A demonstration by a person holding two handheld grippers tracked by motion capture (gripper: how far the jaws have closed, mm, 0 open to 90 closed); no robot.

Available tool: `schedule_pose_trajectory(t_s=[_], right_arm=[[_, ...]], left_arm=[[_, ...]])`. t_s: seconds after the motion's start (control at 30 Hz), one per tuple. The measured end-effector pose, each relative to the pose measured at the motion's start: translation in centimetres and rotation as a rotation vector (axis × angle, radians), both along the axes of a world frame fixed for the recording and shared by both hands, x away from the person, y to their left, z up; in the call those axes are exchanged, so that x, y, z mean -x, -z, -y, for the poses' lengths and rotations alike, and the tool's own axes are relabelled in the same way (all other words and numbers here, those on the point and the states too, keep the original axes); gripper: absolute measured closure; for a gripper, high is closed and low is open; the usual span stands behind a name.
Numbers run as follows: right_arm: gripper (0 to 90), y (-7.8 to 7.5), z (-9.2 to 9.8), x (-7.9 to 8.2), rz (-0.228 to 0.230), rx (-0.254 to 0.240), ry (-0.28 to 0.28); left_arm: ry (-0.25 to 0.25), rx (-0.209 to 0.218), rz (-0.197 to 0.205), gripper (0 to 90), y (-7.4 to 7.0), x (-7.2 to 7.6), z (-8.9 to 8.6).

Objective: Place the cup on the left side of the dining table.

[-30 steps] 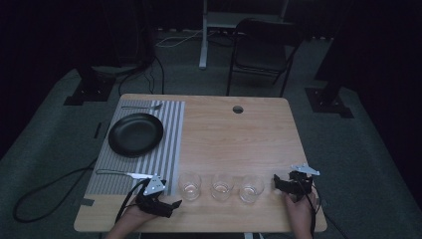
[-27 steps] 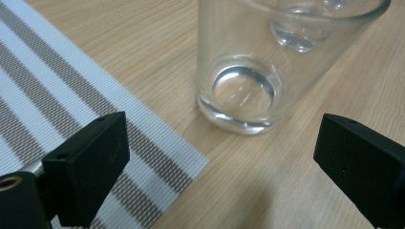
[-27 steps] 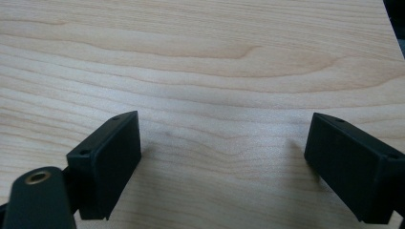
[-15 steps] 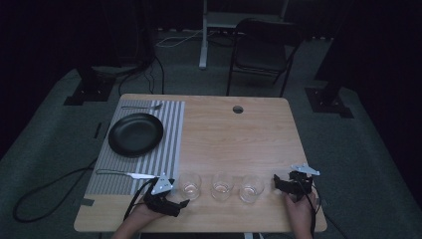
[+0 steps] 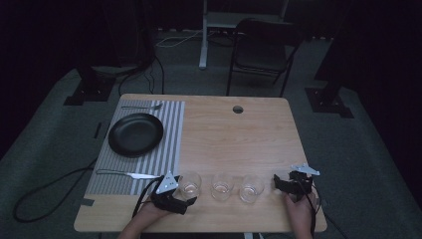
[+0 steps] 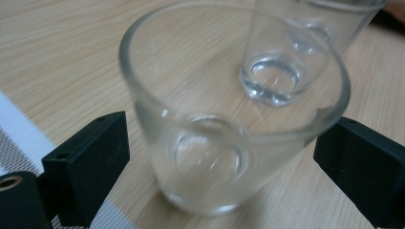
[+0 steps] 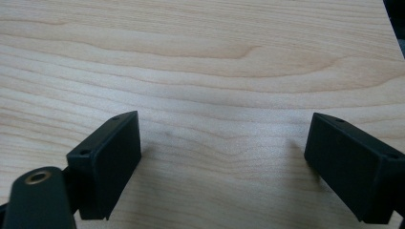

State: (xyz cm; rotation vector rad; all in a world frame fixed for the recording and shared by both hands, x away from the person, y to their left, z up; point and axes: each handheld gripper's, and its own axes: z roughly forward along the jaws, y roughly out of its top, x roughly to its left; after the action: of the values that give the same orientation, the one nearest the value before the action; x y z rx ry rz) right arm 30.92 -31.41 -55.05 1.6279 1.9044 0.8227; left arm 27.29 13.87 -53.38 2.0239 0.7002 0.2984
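1. Left gripper sits at the near table edge, jaws wide apart around the leftmost glass. Pads stand either side of it with small gaps; no grip on it.
2. That glass stands upright on the wooden table, just right of the striped placemat. Same glass in the high view.
3. Middle glass and right glass stand in a row beside it, apart from each other.
4. Right gripper is right of the row, jaws spread wide over bare wood, nothing between them.
5. Black plate on the placemat, knife near it, fork behind.
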Motion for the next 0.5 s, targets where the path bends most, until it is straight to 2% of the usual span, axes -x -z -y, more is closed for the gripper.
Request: schedule_pose_trajectory(t_s=[0.13,0.2,0.33,0.5], right_arm=[[11.7,0.00,0.00,0.00,0.000,0.000,0.000],[11.7,0.00,0.00,0.00,0.000,0.000,0.000],[11.7,0.00,0.00,0.00,0.000,0.000,0.000],[11.7,0.00,0.00,0.00,0.000,0.000,0.000]], left_arm=[[-0.020,0.042,0.035,5.4,-0.08,-0.02,0.48],[-0.034,0.058,0.072,5.4,-0.17,0.02,0.68],[-0.038,0.079,0.078,5.4,-0.24,-0.07,0.93],[-0.045,0.069,0.086,5.4,0.04,0.07,1.10]])
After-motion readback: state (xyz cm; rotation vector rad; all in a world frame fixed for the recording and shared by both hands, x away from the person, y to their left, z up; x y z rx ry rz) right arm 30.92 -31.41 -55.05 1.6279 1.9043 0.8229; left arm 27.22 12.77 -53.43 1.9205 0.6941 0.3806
